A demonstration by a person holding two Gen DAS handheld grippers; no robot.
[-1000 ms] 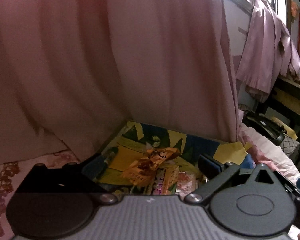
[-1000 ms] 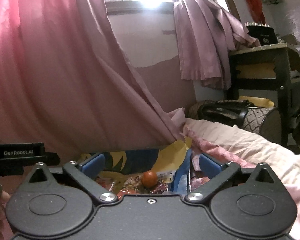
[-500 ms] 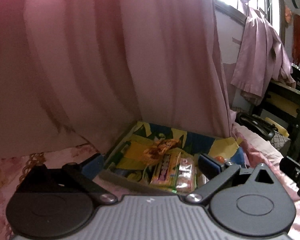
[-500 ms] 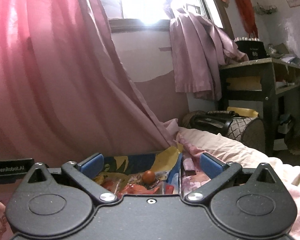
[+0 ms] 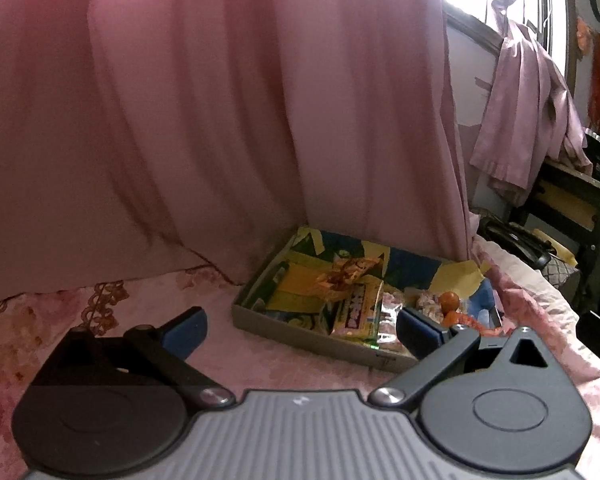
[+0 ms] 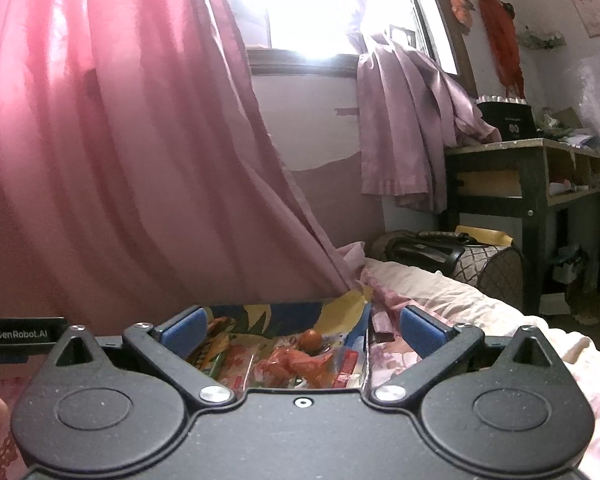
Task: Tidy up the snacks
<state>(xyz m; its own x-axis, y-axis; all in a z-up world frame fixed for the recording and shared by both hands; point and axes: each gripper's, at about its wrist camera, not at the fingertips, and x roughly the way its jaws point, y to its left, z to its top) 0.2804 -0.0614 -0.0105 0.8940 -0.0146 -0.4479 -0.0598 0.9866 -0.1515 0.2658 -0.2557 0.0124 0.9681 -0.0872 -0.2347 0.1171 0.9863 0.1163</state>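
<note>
A shallow grey box [image 5: 300,336] with a blue and yellow lining lies on the pink bedspread and holds several snacks: an orange wrapper [image 5: 348,276], a yellow-green packet [image 5: 358,314], an orange ball [image 5: 449,303]. My left gripper [image 5: 302,328] hovers open before the box's near-left wall, empty. Over the box's near end my right gripper [image 6: 302,330] is open too, with a red-orange wrapper [image 6: 296,366] and the orange ball [image 6: 311,339] below, between its fingers but apart from them.
A pink curtain [image 5: 220,120] hangs right behind the box. The pink bedspread [image 5: 112,304] spreads to the left. On the right are a dark bag [image 6: 432,250] on the bed and a wooden table [image 6: 528,176] with clutter.
Both grippers have pulled back and risen, so more of the box and bedspread shows. The orange wrapper now lies in the box, farther from my left fingers.
</note>
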